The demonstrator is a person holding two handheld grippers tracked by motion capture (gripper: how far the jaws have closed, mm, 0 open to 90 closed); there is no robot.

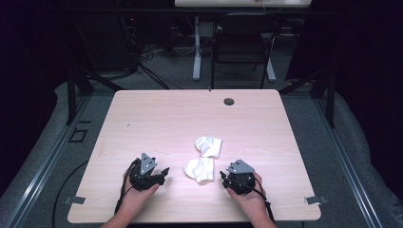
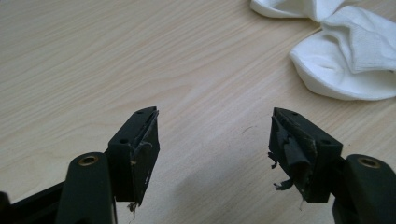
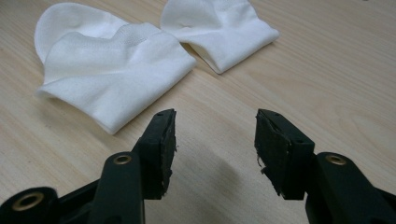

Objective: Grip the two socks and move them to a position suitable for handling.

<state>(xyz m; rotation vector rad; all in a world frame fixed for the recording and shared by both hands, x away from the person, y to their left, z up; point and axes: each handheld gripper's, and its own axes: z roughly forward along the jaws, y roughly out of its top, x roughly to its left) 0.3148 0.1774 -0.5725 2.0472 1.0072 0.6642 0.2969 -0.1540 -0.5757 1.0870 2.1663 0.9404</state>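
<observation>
Two white socks lie touching near the middle front of the wooden table (image 1: pixel 157 118): the nearer sock (image 1: pixel 199 169) and the farther sock (image 1: pixel 209 146). My left gripper (image 1: pixel 164 172) rests at the front left, open, its jaws pointing right toward the nearer sock (image 2: pixel 348 60), with bare wood between them. My right gripper (image 1: pixel 222 176) sits at the front right, open and holding nothing, just right of that sock. In the right gripper view the nearer sock (image 3: pixel 112 74) lies ahead to the left and the farther sock (image 3: pixel 217 28) beyond it. Gripper midpoints: left (image 2: pixel 215 114), right (image 3: pixel 215 114).
A round grommet hole (image 1: pixel 229 101) sits near the table's far edge. Beyond the table stand a black chair (image 1: pixel 242 42) and a white desk leg (image 1: pixel 196 47). Metal rails run along the floor on both sides. Dark space surrounds the area.
</observation>
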